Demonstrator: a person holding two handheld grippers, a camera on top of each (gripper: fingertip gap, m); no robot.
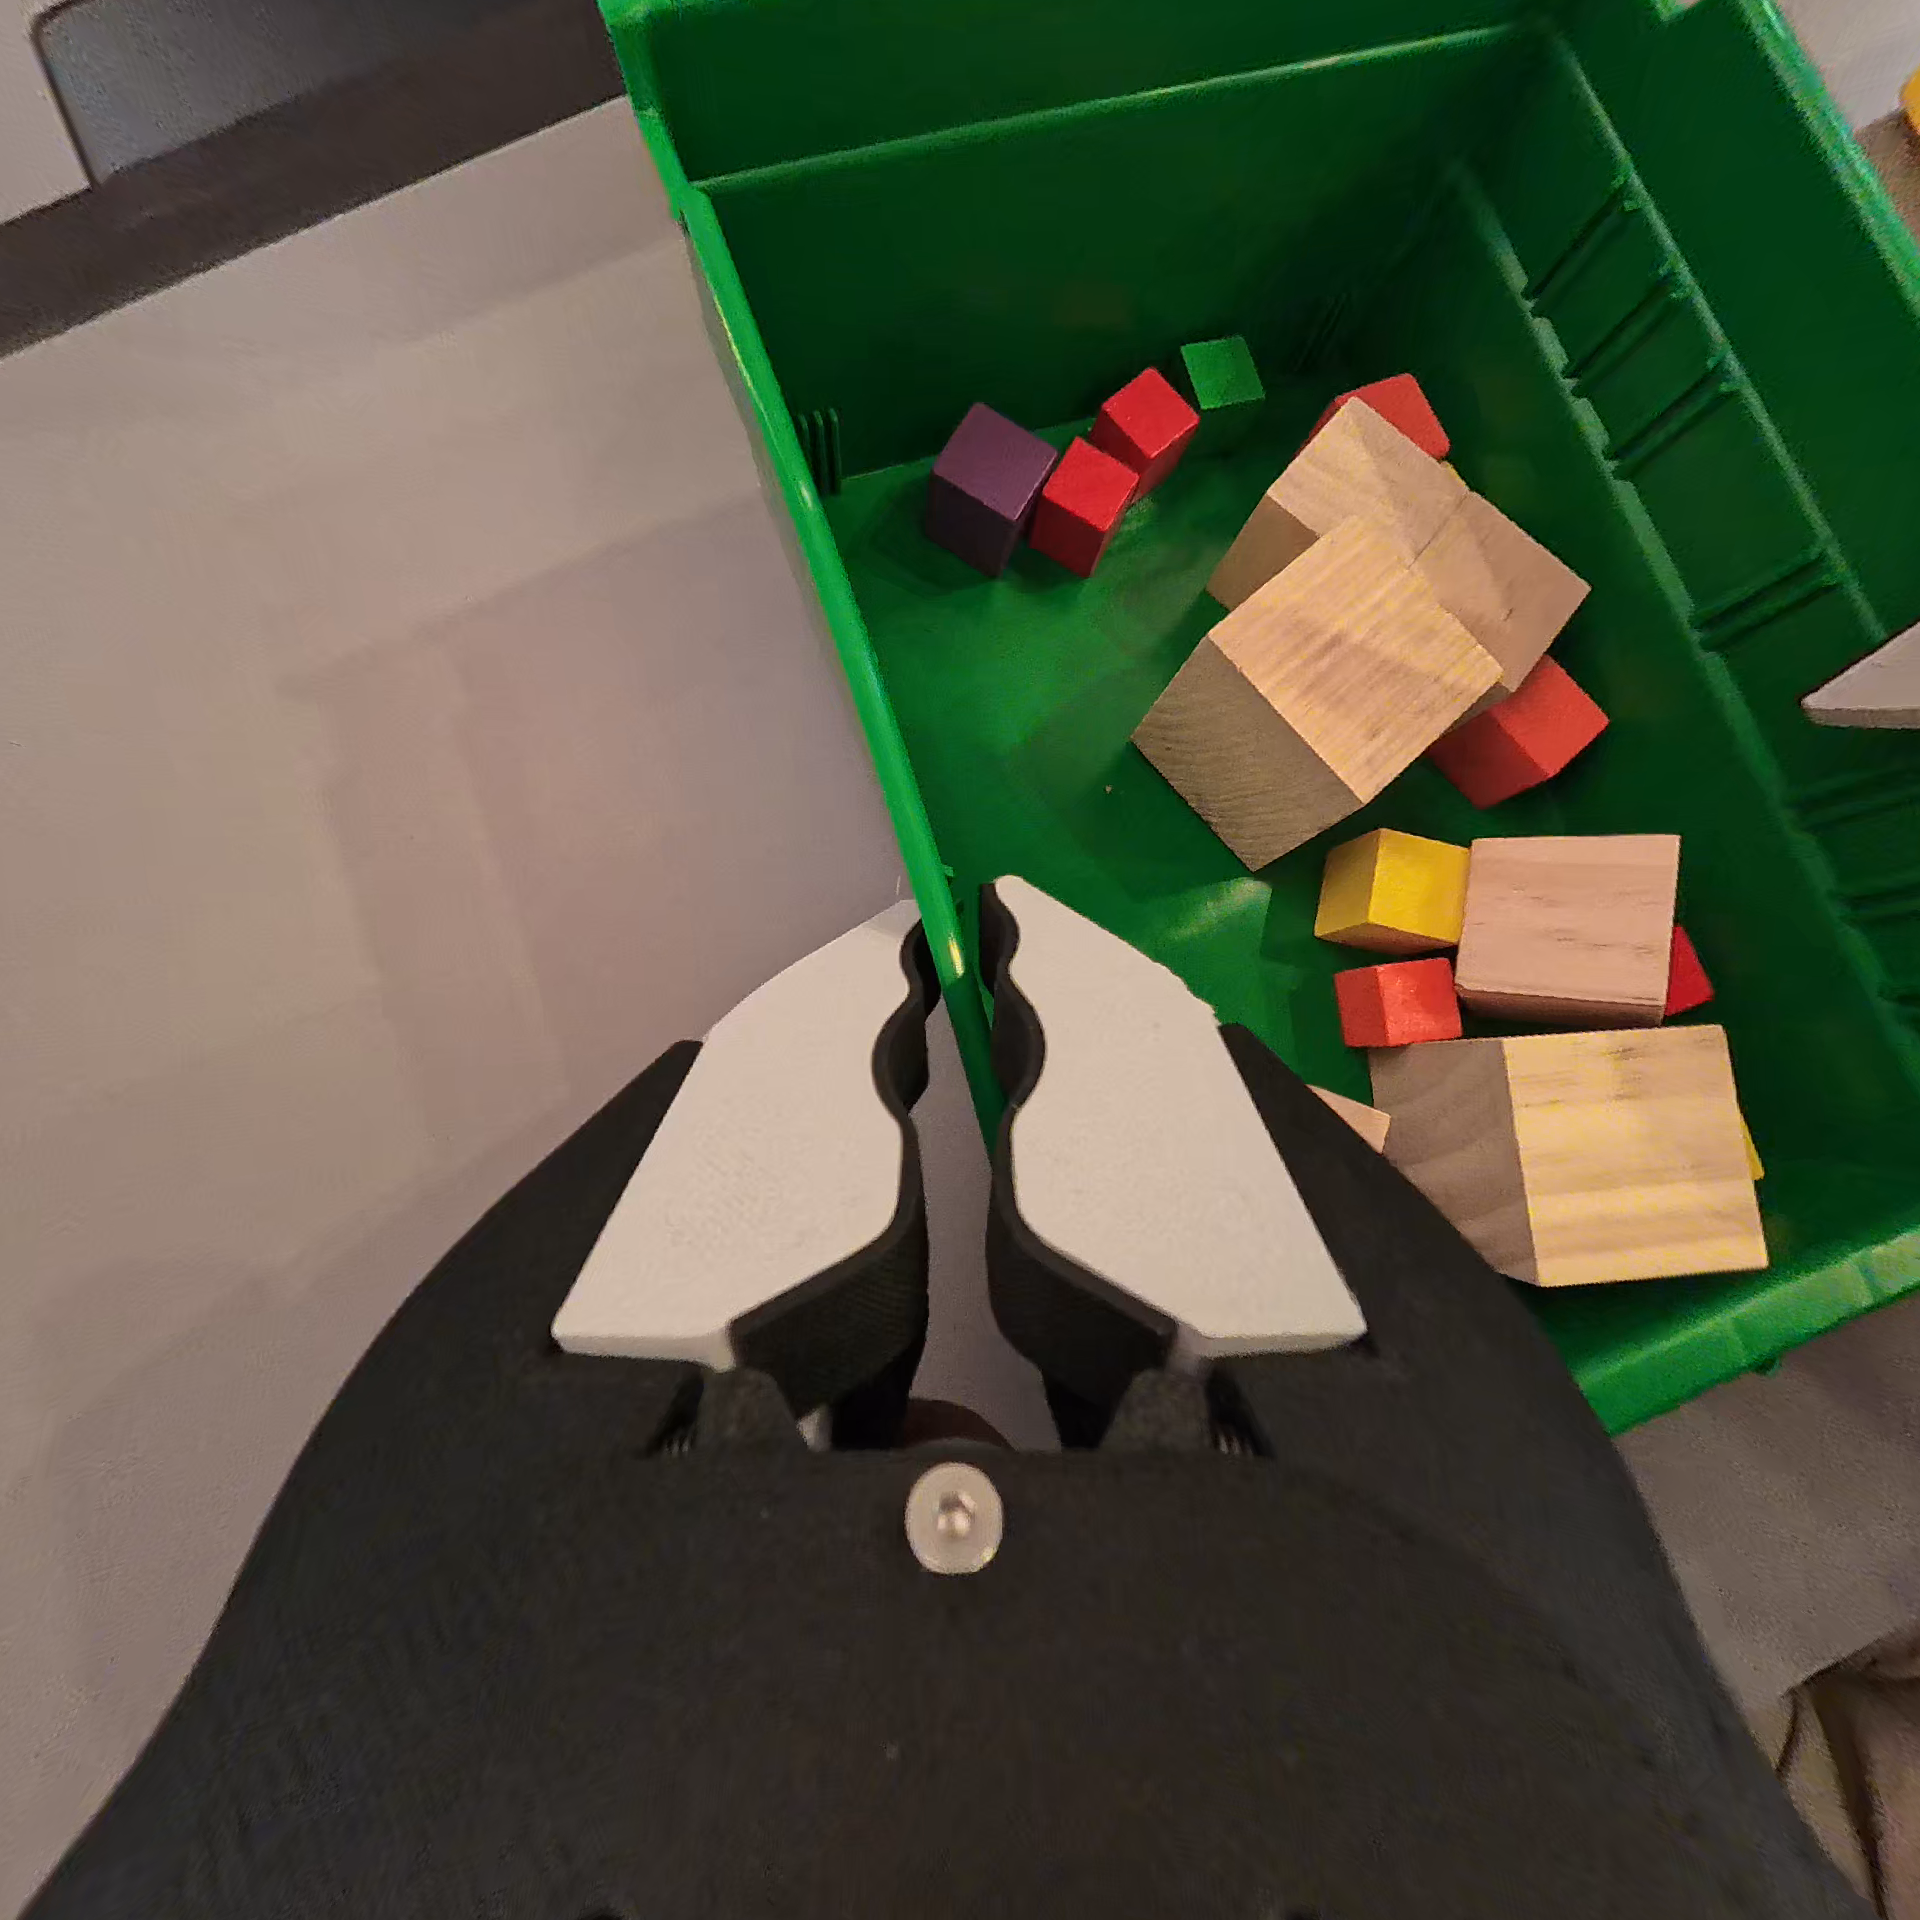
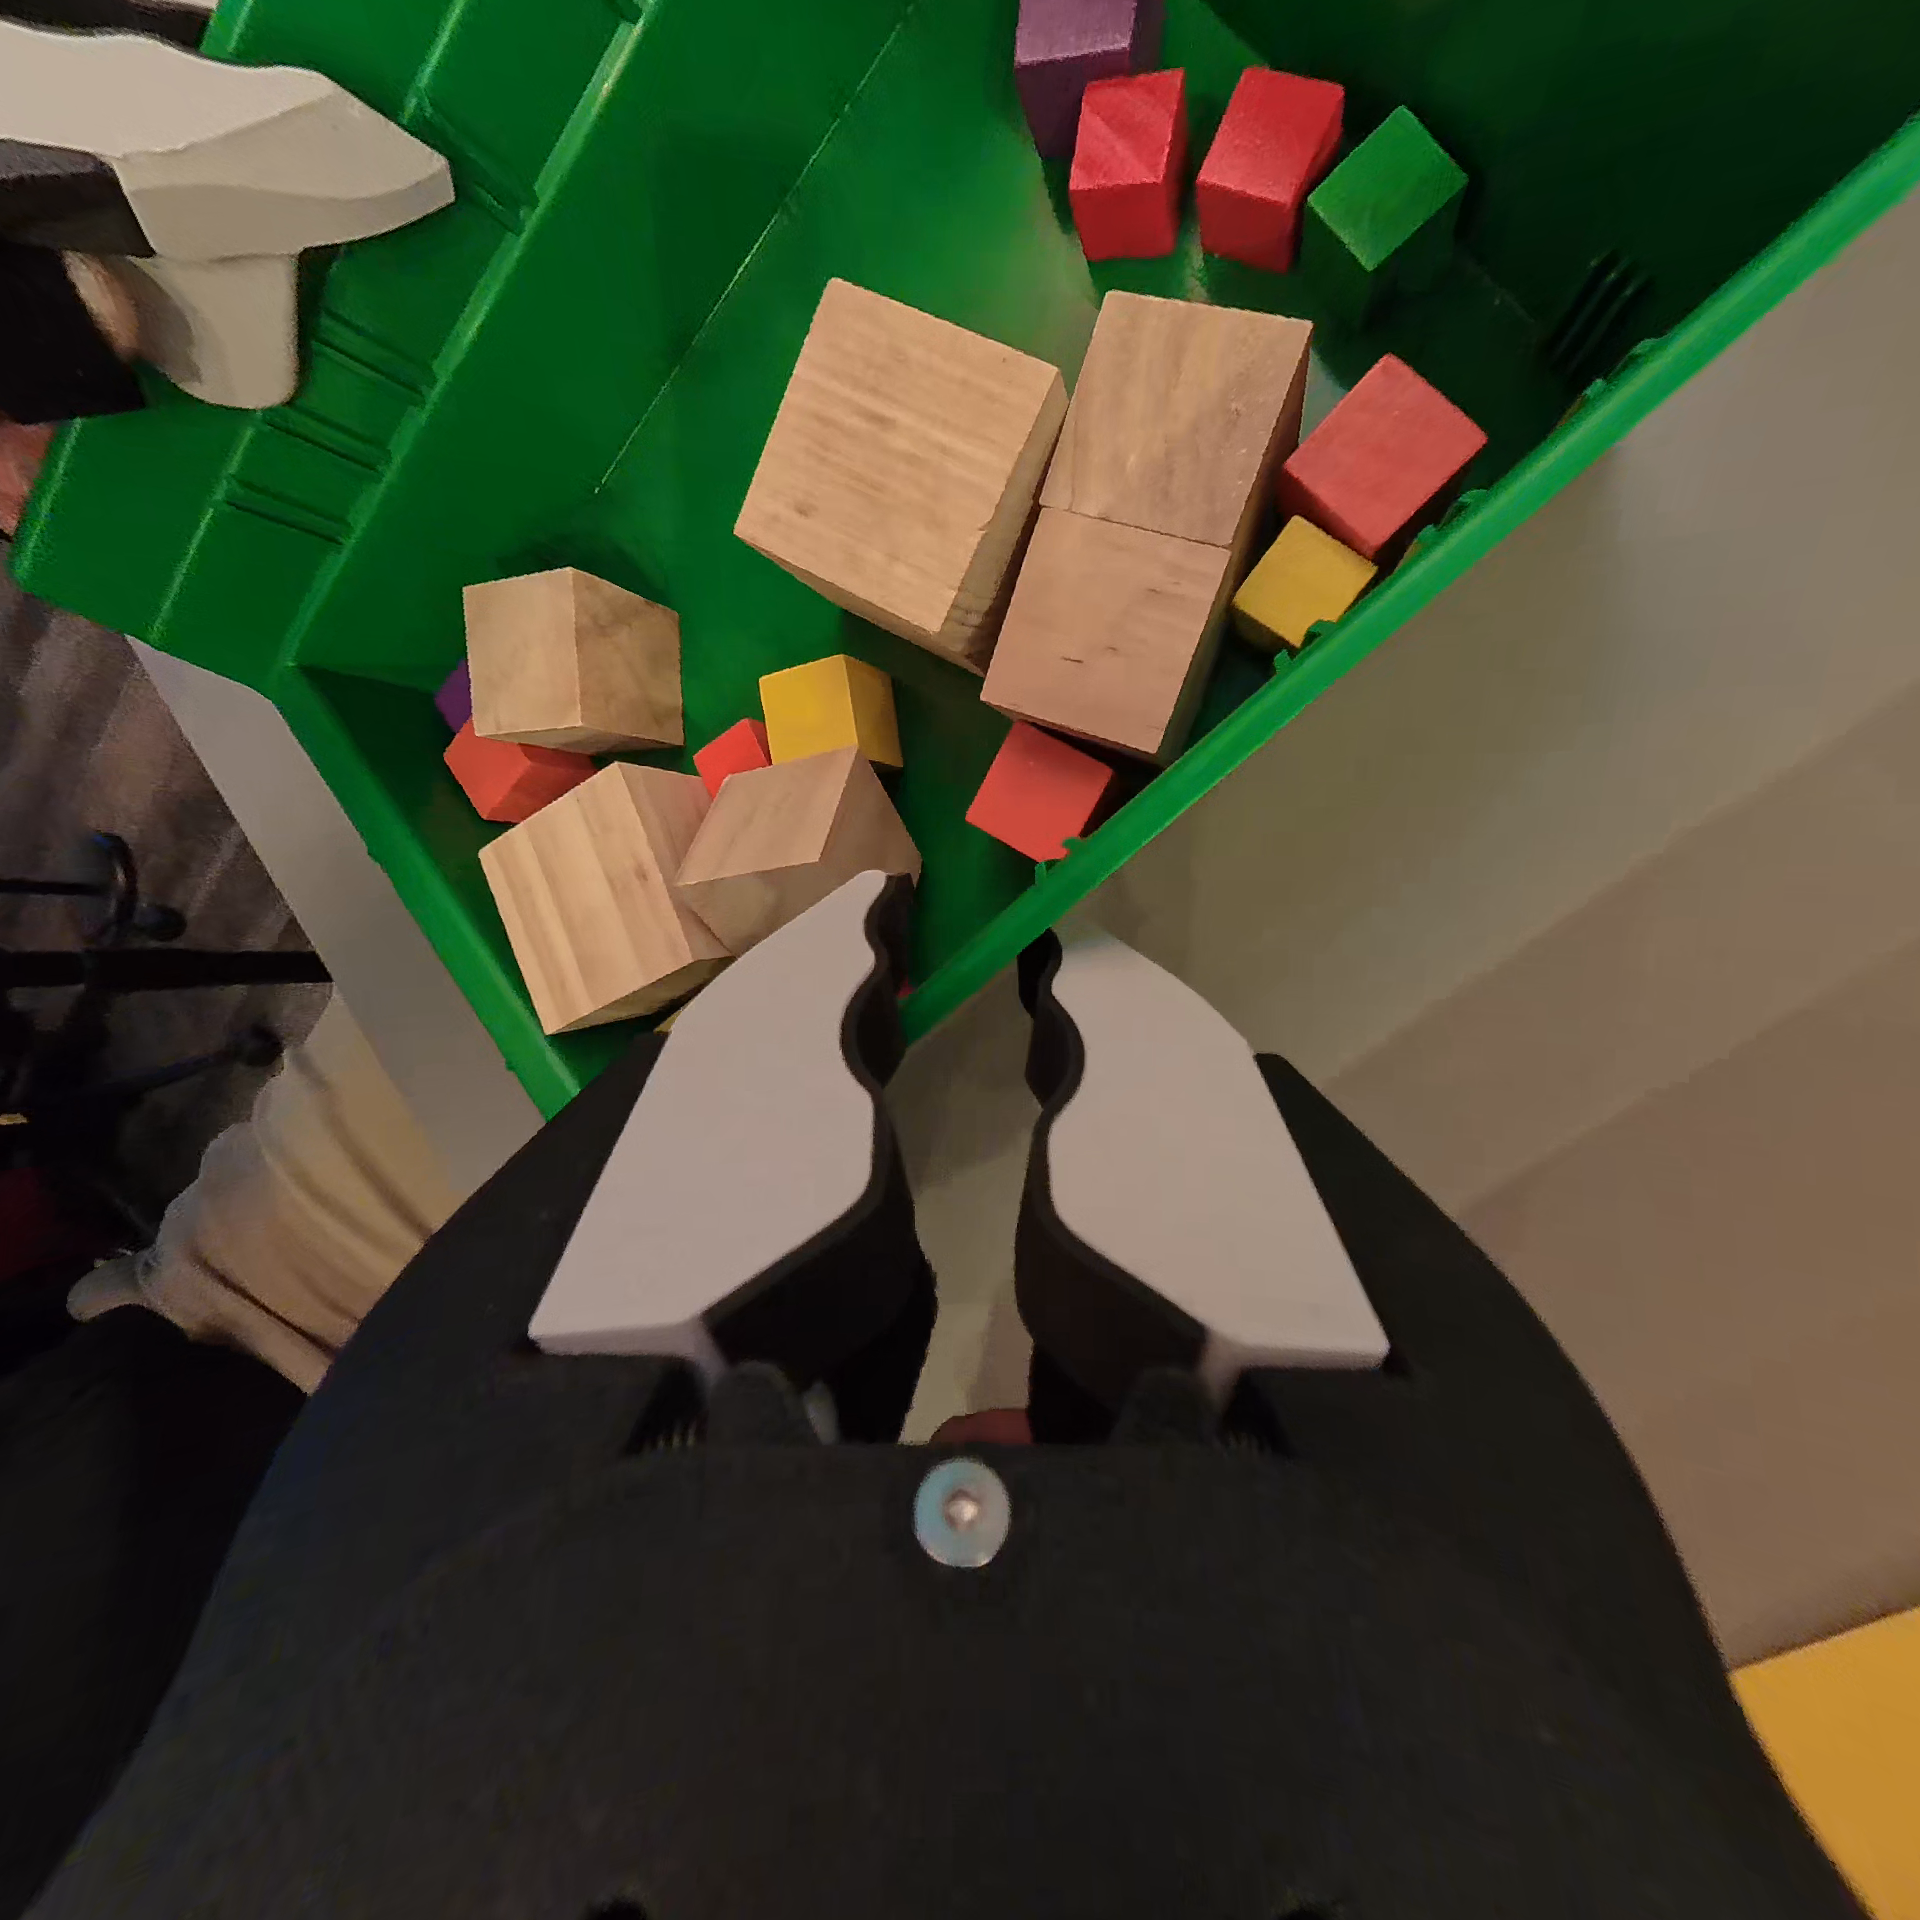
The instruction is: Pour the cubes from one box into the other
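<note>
A green plastic box (image 1: pixel 1039 260) holds several large plain wooden cubes (image 1: pixel 1340 665) and several small red, yellow, purple and green cubes (image 1: pixel 1086 499). My left gripper (image 1: pixel 954 904) is shut on the box's side wall, one finger inside and one outside. In the right wrist view the same box (image 2: pixel 727 260) and wooden cubes (image 2: pixel 894 457) show. My right gripper (image 2: pixel 961 920) is shut on the opposite wall. A finger of the left gripper (image 2: pixel 260 166) shows on the far rim. A fingertip of the right gripper (image 1: pixel 1870 696) shows at the right edge of the left wrist view.
The box is over a white table (image 1: pixel 416 831) with a dark band (image 1: pixel 312 187) behind it. A yellow surface (image 2: pixel 1849 1787) lies at the lower right. Beyond the table's edge are light ribbed fabric (image 2: pixel 291 1226) and dark stand legs (image 2: pixel 104 935).
</note>
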